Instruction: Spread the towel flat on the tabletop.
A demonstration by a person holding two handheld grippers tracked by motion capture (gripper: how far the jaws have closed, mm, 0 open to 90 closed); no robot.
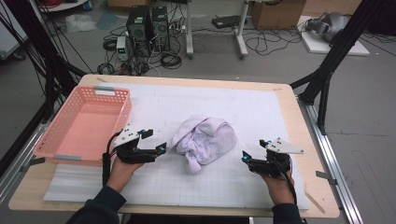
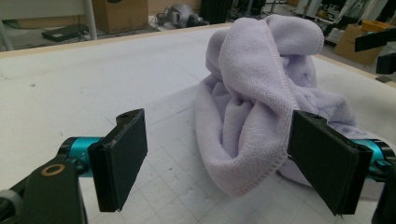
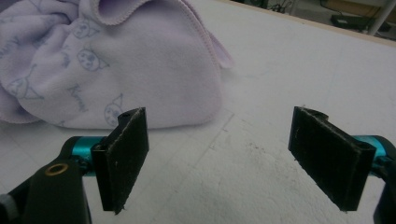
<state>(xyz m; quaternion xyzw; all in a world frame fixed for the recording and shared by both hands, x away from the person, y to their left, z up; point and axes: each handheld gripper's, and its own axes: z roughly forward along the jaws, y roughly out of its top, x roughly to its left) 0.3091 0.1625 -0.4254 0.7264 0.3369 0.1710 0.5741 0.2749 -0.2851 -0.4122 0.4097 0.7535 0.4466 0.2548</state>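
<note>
A crumpled lilac towel [image 1: 204,139] with small cat prints lies in a heap on the white mat [image 1: 261,112] at the table's middle. My left gripper [image 1: 157,142] is open just left of the heap; in the left gripper view the towel [image 2: 261,102] bulges between the jaws, close to the right one, with my left gripper [image 2: 224,163] low over the mat. My right gripper [image 1: 254,151] is open to the right of the towel, a short gap away; in the right gripper view the towel [image 3: 102,65] lies ahead to the left, and nothing lies between the wide-set jaws of my right gripper [image 3: 219,158].
A pink plastic basket [image 1: 70,149] with nothing in it stands at the table's left edge, right beside my left hand. The wooden table [image 1: 299,121] borders the mat. Beyond it on the floor are computer towers [image 1: 148,25], cables and cardboard boxes.
</note>
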